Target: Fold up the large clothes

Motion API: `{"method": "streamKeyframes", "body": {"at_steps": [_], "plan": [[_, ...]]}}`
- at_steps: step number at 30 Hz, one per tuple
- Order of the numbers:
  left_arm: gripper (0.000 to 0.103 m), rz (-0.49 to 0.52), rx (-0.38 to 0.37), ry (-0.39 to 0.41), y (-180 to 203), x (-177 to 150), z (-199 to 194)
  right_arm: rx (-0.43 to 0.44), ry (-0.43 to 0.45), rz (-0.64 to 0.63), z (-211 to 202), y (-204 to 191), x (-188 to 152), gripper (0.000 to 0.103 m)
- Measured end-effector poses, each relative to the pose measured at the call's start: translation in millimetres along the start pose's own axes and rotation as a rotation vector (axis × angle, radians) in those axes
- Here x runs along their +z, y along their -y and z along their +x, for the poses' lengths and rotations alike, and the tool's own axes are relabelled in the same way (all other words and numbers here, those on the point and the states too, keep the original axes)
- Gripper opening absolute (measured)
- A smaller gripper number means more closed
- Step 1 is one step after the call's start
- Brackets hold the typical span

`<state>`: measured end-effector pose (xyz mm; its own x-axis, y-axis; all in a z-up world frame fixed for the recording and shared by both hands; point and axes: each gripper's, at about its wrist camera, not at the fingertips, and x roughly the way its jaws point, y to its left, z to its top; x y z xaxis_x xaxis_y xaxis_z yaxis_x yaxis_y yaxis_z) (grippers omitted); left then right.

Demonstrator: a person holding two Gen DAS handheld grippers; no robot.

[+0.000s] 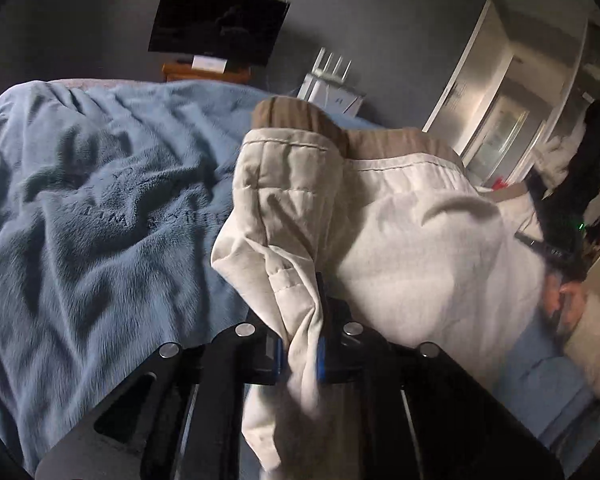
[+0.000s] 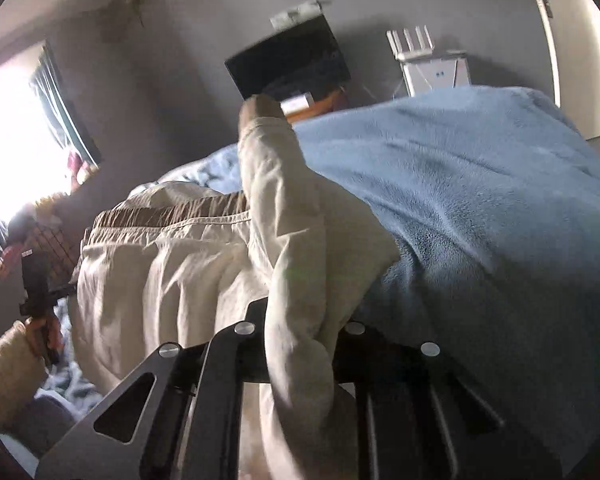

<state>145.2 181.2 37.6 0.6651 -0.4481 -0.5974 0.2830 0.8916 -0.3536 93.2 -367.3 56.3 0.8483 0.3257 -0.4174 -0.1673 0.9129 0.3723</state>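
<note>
Cream trousers [image 1: 420, 240] across blue blanket [image 1: 100, 200], waistband away from cameras, left gripper [image 1: 298, 354] and right gripper [image 2: 300, 344] each clamping fabric.

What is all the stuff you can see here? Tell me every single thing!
pants: 1, cream with a brown waistband, on the bed, pinched by both tools
blanket: 1, blue, fluffy, spread over the bed
TV: 1, black, on the far wall
stand: 1, orange-brown wood, under the TV
box: 1, white, on the stand
router: 1, white with four antennas, right of the stand
window: 1, bright, with a dark curtain, left in the right wrist view
door: 1, white, far right in the right wrist view
left tool: 1, black, shut on the pants
right tool: 1, black, shut on the pants
</note>
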Motion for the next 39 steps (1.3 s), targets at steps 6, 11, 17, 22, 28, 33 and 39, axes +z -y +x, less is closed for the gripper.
{"method": "streamKeyframes", "body": {"at_steps": [6, 11, 17, 22, 28, 33, 39], "plan": [[0.01, -0.043, -0.091, 0.103, 30.2, -6.2, -57.9, 0.02, 0.089, 0.002, -62.7, -28.9, -13.1, 0.009], [0.01, -0.04, -0.151, 0.172, 46.6, -5.0, -100.5, 0.07, 0.145, 0.011, -108.2, -44.0, -10.4, 0.009], [0.01, -0.12, -0.075, 0.058, 23.0, -13.4, -58.8, 0.057, 0.038, 0.094, -88.0, -19.5, -12.2, 0.008], [0.01, -0.146, 0.082, -0.111, -9.2, -31.2, 20.0, -0.057, -0.112, 0.202, -8.1, 28.8, -36.9, 0.009], [0.014, -0.166, 0.081, -0.145, -33.7, -31.9, 60.9, -0.133, -0.2, 0.28, 51.7, 73.4, -47.5, 0.015], [0.018, -0.158, 0.082, -0.147, -39.5, -38.8, 64.1, -0.152, -0.221, 0.319, 65.4, 86.1, -55.4, 0.028], [0.056, -0.023, 0.295, -0.108, -6.8, -33.1, 29.6, -0.375, -0.18, 0.223, 21.6, 51.2, -50.1, 0.073]]}}
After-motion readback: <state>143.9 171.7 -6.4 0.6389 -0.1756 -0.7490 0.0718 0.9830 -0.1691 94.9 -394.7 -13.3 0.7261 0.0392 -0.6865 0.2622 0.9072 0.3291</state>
